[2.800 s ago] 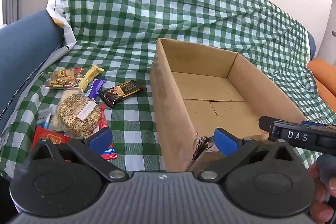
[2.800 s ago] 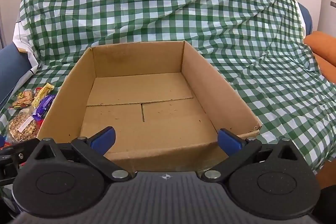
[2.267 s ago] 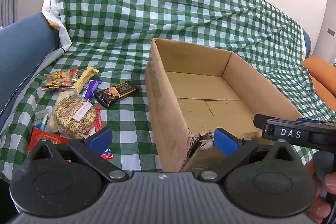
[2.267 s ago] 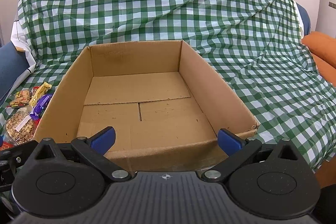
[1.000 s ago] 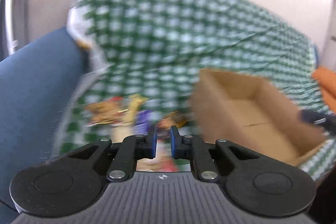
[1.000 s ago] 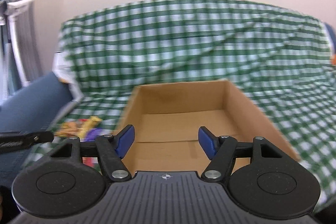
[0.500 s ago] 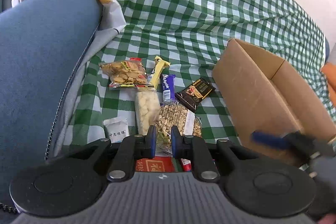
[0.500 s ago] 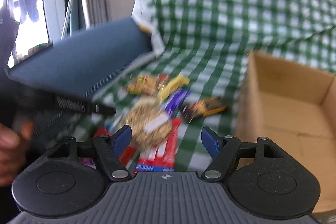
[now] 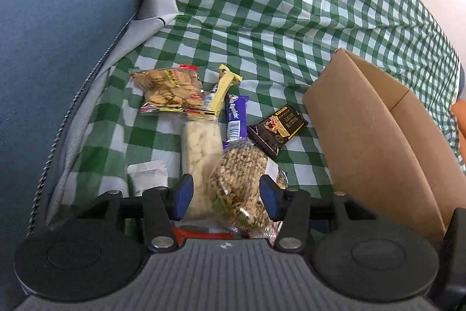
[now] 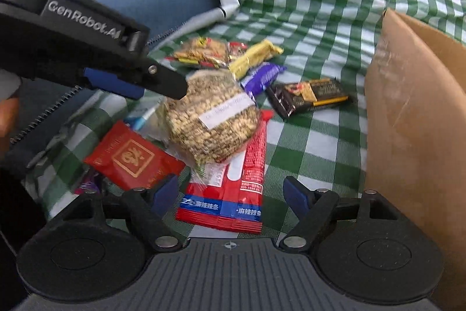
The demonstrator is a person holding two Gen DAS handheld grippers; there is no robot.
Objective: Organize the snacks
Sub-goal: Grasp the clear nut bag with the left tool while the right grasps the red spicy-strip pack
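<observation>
Snacks lie heaped on the green checked cloth (image 9: 262, 28) that covers the sofa, just left of the cardboard box (image 9: 372, 133).

My left tool (image 9: 226, 196) hangs over the pile with its blue fingers partly apart, straddling the round grain cake (image 9: 241, 174) in its clear wrap; I cannot tell from here whether the pads touch the wrap. Through the right camera the same left tool (image 10: 163, 83) reaches in from the left, its tip right at the far edge of the grain cake (image 10: 212, 118).

My right tool (image 10: 230, 191) is spread wide and holds nothing; it hovers above the red packet with blue ends (image 10: 230, 194), which lies partly under the grain cake.

Around the cake, as I see it from the left camera: a clear pack of pale pieces (image 9: 201, 145) touching its left side, a small white sachet (image 9: 147, 179) further left, a purple bar (image 9: 234, 115) and a yellow bar (image 9: 221, 91) beyond it, and a bag of biscuits (image 9: 169, 91) at the far left of the heap. A dark chocolate bar (image 9: 278, 128) lies between the pile and the box, apart from the box wall.

The right camera also shows a red pouch with a gold emblem (image 10: 131, 159) near the cake on its left. The blue sofa arm (image 9: 58, 48) borders the cloth on the left.
</observation>
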